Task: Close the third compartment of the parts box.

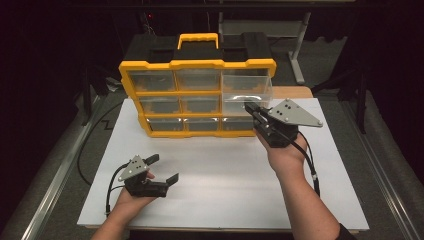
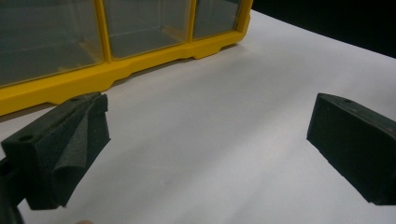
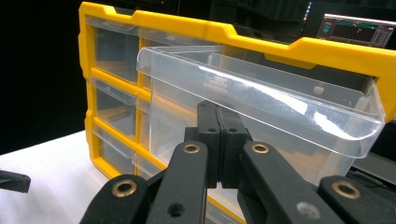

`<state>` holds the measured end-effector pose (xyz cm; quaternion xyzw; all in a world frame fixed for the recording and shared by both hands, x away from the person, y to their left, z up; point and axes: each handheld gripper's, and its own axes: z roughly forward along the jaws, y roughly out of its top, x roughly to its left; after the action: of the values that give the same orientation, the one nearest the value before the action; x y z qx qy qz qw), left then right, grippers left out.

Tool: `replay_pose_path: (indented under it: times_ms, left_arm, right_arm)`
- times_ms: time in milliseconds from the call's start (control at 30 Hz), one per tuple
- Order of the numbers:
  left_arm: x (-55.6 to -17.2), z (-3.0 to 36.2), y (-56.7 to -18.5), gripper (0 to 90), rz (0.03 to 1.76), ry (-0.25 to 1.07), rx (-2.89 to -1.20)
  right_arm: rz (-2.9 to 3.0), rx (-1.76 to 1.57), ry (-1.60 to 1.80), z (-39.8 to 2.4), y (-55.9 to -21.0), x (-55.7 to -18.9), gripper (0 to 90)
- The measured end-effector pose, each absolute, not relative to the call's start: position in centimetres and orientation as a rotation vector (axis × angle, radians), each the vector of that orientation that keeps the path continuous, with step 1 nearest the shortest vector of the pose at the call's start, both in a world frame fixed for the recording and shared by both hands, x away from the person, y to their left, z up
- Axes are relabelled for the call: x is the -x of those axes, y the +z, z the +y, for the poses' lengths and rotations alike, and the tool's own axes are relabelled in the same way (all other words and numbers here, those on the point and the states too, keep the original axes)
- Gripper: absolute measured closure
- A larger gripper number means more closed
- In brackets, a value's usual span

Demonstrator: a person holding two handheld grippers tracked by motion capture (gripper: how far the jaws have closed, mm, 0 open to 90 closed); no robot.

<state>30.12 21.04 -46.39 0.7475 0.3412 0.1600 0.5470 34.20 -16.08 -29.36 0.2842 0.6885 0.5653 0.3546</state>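
Observation:
A yellow organizer case (image 1: 197, 64) with several clear drawers stands upright on the white board (image 1: 225, 175). Its top-right clear drawer (image 1: 247, 87) is pulled partway out of the frame. In the right gripper view that drawer (image 3: 261, 93) juts toward me, and my right gripper (image 3: 219, 114) is shut with its tips tucked just beneath the drawer's front lip, nothing between the jaws. From above, the right gripper (image 1: 248, 106) points at the drawer's front. My left gripper (image 1: 165, 167) rests low on the board at the front left, open and empty, apart from the case (image 2: 116, 74), with its jaws spread wide (image 2: 210, 116).
The case has a yellow carry handle (image 1: 198, 39) on top and a black back part behind it. A table leg (image 1: 299, 45) and dark floor lie beyond. Cables (image 1: 310, 160) trail from the grippers. Bare white board stretches between my hands.

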Motion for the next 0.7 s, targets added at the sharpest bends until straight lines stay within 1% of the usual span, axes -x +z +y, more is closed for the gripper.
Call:
replay_pose_path:
  times_ms: [700]
  left_arm:
    - [-30.1, 21.1, -46.4, 0.2, 0.809, 0.386, -1.777]
  right_arm:
    - [1.768, -0.764, 1.442, -16.0, -29.0, -36.1, 90.0]
